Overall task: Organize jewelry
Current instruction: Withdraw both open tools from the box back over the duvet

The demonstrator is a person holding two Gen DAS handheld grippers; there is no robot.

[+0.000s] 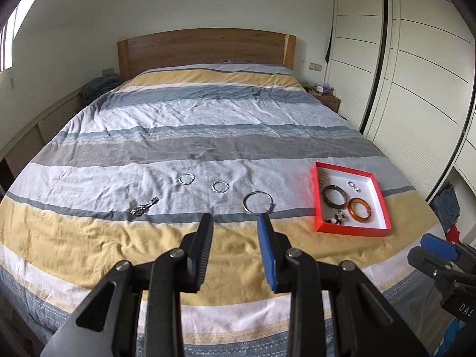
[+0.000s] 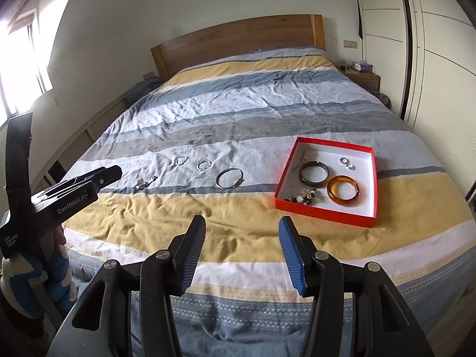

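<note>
One red tray (image 2: pixel 373 178); two bangles inside; two small rings inside; four silver pieces on the bedspread (image 2: pixel 238 113).

We've got a wide bedspread (image 2: pixel 238 113) ahead — its far half lies bare up to the headboard (image 2: pixel 238 38). Nearer us, the yellow band is open cloth, nothing between our tips and the row of pieces. That row strings across the middle: chain link (image 1: pixel 144 206), two small rings (image 1: pixel 186 178) (image 1: pixel 219 186), a large silver bangle (image 1: pixel 258 203), gaps of bare cloth between each. On the right, the red tray (image 2: pixel 373 178) — raised walls all round, so entry is from above. Wardrobe doors (image 1: pixel 416 89) close off the right side.
</note>
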